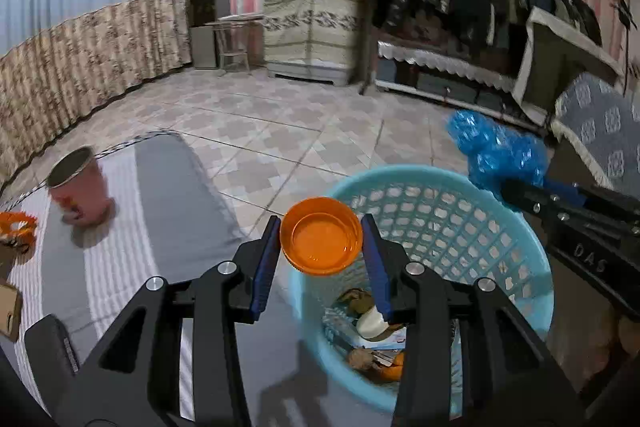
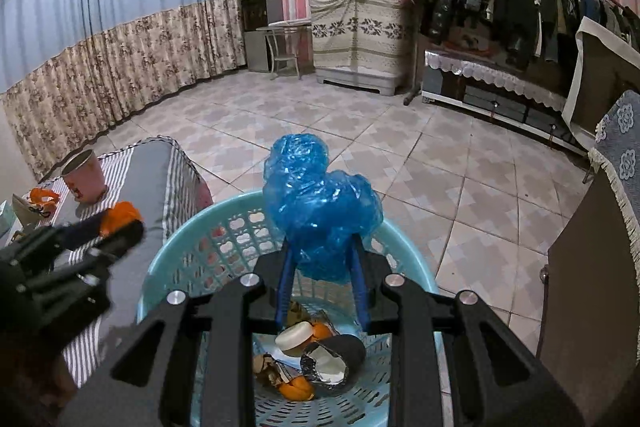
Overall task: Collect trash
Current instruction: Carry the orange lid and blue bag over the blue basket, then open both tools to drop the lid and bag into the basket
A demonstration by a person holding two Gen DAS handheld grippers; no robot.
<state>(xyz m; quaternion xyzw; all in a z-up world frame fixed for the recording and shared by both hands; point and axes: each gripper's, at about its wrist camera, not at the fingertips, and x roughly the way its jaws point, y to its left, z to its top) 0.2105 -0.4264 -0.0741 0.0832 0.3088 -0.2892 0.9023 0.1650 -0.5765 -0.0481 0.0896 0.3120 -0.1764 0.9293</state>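
My left gripper (image 1: 321,239) is shut on an orange plastic lid (image 1: 321,241) and holds it above the near rim of a light blue mesh basket (image 1: 460,223). My right gripper (image 2: 323,259) is shut on a crumpled blue plastic bag (image 2: 318,207) and holds it over the same basket (image 2: 224,247). The bag (image 1: 498,151) and right gripper also show at the right of the left wrist view. The basket holds peels, a white lid (image 2: 294,338) and a torn dark cup (image 2: 332,357).
A pink cup (image 1: 80,187) stands on the grey striped cloth (image 1: 160,207) at the left, with an orange item (image 1: 18,223) and a cardboard box (image 1: 8,307) near it. Tiled floor (image 2: 400,155), curtains, a cabinet and a clothes rack lie beyond. A dark cabinet (image 2: 592,287) stands at right.
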